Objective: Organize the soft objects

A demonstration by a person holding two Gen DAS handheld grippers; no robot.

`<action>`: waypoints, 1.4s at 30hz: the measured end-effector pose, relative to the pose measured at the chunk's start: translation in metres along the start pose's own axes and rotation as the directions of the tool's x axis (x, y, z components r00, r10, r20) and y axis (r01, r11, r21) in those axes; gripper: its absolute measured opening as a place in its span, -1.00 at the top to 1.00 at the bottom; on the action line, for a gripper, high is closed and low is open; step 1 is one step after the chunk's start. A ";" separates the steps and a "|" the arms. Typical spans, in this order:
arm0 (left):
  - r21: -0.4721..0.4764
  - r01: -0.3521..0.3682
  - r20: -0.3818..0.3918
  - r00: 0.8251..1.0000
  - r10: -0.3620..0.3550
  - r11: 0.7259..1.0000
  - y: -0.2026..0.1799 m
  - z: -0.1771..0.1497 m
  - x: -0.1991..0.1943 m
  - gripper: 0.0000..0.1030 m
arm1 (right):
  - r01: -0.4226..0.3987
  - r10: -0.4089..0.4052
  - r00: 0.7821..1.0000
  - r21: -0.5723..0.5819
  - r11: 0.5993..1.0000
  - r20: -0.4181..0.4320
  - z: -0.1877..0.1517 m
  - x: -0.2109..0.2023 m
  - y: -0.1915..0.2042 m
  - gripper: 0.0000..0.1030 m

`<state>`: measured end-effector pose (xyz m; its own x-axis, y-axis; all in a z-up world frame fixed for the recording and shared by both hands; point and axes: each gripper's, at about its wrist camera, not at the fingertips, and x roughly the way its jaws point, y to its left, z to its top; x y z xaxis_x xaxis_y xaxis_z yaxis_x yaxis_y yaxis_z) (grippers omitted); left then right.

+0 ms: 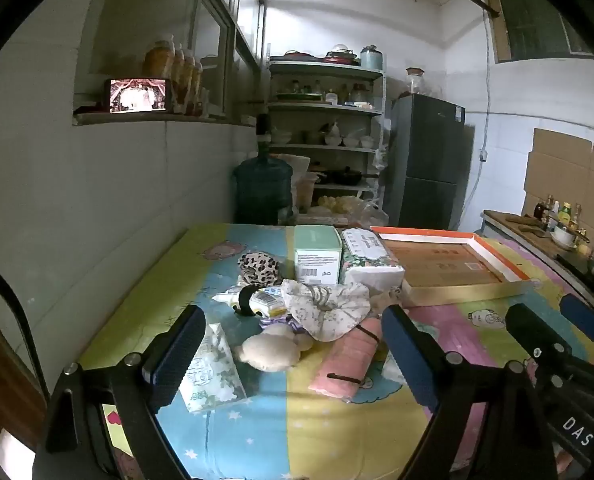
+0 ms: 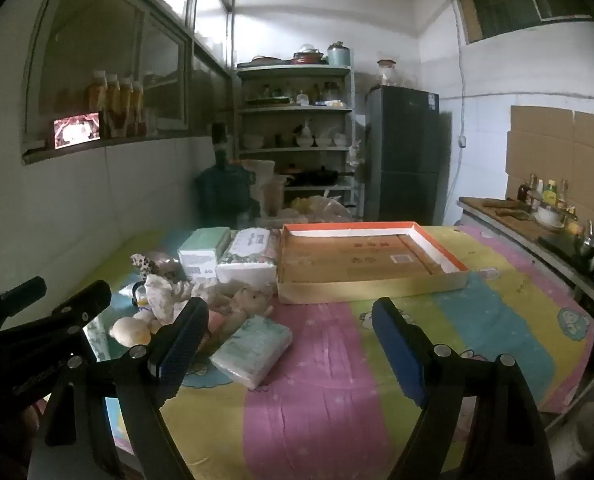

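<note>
Left tool (image 1: 293,344): jaws wide apart, nothing clamped, hovering over the soft pile on the worktop (image 1: 337,432). Between its fingers: plush toy (image 1: 271,350) at centre, pink roll (image 1: 347,360) at 3 o'clock of it, tissue pack (image 1: 211,368) at 9 o'clock, floral cloth (image 1: 329,306) at 12. Right tool (image 2: 289,342): jaws apart, empty. Wipes pack (image 2: 253,350) lies just beside its left finger. Tray (image 2: 371,286), empty, at 12 o'clock of the right tool, well apart from the pile's near items.
</note>
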<state>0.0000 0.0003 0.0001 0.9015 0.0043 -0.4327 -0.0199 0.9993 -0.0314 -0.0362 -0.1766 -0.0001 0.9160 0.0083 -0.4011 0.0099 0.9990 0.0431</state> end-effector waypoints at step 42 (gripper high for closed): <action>-0.010 -0.003 -0.001 1.000 0.003 1.000 0.010 -0.003 -0.008 -0.75 | -0.030 0.030 1.000 -0.026 0.999 -0.001 0.000 -0.005 0.009 -0.65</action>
<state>-0.0082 0.0105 0.0007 0.9009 0.0070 -0.4339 -0.0268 0.9989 -0.0396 -0.0409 -0.1676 0.0027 0.9156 0.0383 -0.4003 -0.0281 0.9991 0.0314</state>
